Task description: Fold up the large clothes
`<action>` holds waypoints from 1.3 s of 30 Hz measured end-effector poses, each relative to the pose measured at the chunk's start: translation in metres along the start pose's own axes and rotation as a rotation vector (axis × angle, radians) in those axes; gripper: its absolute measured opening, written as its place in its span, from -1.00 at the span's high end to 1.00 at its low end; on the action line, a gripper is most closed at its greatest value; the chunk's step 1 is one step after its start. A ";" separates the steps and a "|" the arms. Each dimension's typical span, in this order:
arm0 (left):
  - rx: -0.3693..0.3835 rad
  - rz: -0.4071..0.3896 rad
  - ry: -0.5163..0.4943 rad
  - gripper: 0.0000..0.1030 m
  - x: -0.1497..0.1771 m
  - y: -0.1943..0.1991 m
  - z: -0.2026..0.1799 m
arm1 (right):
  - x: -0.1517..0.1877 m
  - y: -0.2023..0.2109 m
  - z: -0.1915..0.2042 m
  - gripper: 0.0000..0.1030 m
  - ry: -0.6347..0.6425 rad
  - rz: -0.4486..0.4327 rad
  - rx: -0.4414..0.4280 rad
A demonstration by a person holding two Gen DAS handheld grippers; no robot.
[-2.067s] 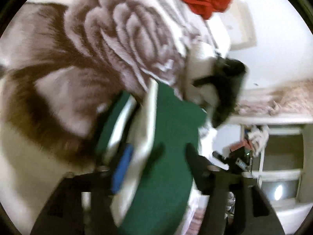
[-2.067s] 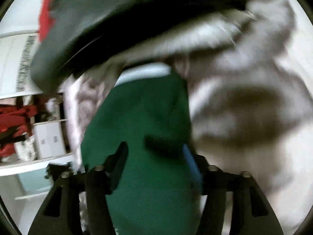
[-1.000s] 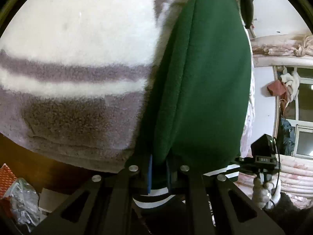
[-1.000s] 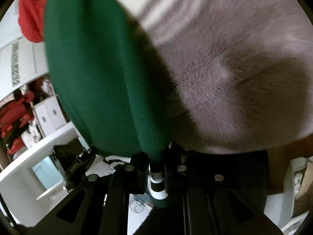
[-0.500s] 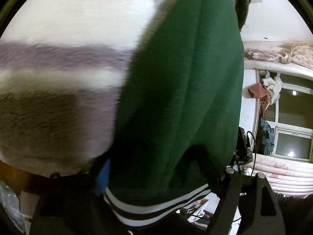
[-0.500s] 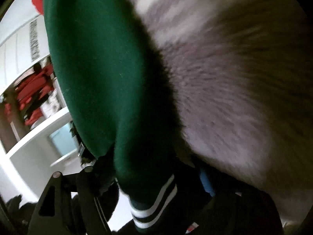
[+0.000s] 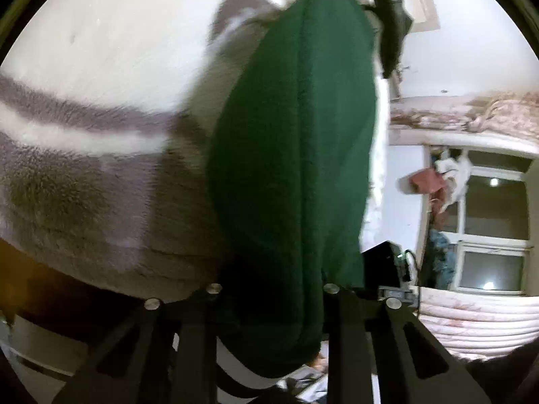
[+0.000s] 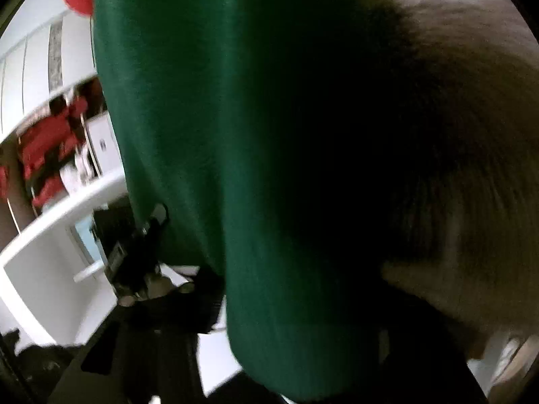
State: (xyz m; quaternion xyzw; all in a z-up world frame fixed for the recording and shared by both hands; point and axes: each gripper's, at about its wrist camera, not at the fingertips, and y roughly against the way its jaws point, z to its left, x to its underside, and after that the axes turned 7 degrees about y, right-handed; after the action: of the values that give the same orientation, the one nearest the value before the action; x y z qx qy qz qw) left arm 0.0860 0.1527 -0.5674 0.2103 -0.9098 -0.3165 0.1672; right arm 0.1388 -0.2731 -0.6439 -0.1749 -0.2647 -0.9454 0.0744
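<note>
A dark green fleece garment [image 7: 293, 155] lies folded into a long, thick band on a fluffy grey-and-white blanket [image 7: 94, 168]. Its surface is plain and napped, with a lengthwise crease down the middle; the near end is rounded and bulky. Its long axis runs straight away from the left tongs [image 7: 269, 289], from between the two fingers up to a narrow far end.

The jaws of the left tongs have just been closing, and the garment's near end sits between them, filling the gap; they appear to be gripping it. In the right wrist view the same garment [image 8: 188, 134] fills most of the picture, blurred and in deep shadow. The right tongs [image 8: 296, 320] have also just been closing, but the cloth hides their fingers, so I cannot tell whether they grip.

Only the left view shows a window [image 7: 492, 222]; only the right shows white shelves [image 8: 64, 208] with red things.
</note>
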 end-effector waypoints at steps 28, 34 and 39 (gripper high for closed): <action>-0.041 -0.044 -0.132 0.61 -0.344 -0.061 -0.173 | -0.338 0.202 0.155 0.49 -0.124 -0.357 -0.277; 0.009 0.040 0.072 0.53 -0.388 -0.081 -0.141 | -0.420 0.184 0.141 0.44 -0.183 -0.240 -0.218; 0.161 0.032 0.138 0.10 -0.384 -0.066 -0.137 | -0.432 0.189 0.135 0.29 -0.183 -0.169 -0.277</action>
State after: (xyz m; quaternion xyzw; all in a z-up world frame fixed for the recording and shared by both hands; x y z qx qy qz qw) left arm 0.4925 0.2242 -0.5741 0.2299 -0.9218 -0.2246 0.2168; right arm 0.6231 -0.3419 -0.6061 -0.2457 -0.1514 -0.9559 -0.0546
